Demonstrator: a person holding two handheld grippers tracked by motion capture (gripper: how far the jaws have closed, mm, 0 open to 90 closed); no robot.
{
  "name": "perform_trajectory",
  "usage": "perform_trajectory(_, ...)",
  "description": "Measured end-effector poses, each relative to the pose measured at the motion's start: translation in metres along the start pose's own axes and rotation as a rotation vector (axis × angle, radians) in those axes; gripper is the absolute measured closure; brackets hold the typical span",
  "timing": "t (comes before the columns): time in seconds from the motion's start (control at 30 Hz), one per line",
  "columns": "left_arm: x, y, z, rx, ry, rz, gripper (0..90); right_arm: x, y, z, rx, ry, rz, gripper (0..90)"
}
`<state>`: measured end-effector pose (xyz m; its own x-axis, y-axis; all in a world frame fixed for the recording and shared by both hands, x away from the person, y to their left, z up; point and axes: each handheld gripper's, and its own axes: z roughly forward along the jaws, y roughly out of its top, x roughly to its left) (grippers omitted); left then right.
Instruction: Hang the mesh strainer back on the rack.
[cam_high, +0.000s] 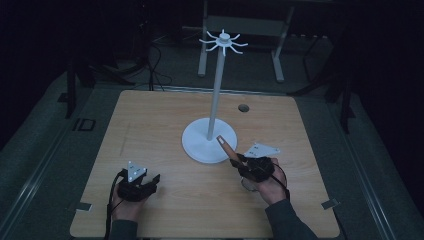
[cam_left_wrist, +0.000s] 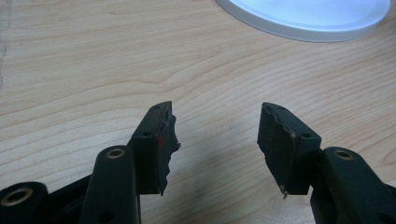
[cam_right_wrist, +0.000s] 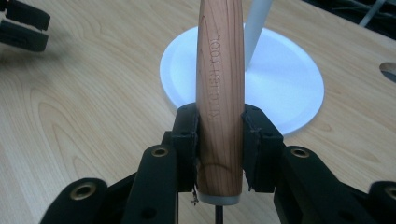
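Note:
A white stand (cam_high: 215, 90) with a ring of hooks (cam_high: 223, 42) at its top rises from a round base (cam_high: 209, 145) at the table's middle. My right gripper (cam_high: 239, 162) is shut on a wooden kitchen-tool handle (cam_high: 226, 147) that slants up towards the base. In the right gripper view the pads clamp the handle (cam_right_wrist: 220, 70) near its lower end, at the gripper's middle (cam_right_wrist: 219, 140), and the base (cam_right_wrist: 280, 84) lies behind. My left gripper (cam_high: 152, 181) rests at the front left, open (cam_left_wrist: 215, 140) over bare wood, with the base's edge (cam_left_wrist: 303, 16) beyond it.
The wooden table (cam_high: 150, 130) has a small round hole (cam_high: 243, 108) at its back right. Metal clips sit at its front corners (cam_high: 82, 206) (cam_high: 328, 203). Dark floor and frame legs (cam_high: 202, 60) lie behind the table. My left gripper (cam_right_wrist: 23, 25) appears far off in the right gripper view.

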<state>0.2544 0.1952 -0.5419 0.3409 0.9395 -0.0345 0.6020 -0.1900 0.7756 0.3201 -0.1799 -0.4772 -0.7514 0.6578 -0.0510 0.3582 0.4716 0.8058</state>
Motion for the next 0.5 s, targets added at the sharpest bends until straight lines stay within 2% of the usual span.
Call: perform_trajectory(0.5, 0.000, 0.000, 0.000, 0.000, 0.000, 0.000, 45.8, -0.001, 0.012, -0.004, -0.076, -0.016, 0.026, 68.9)
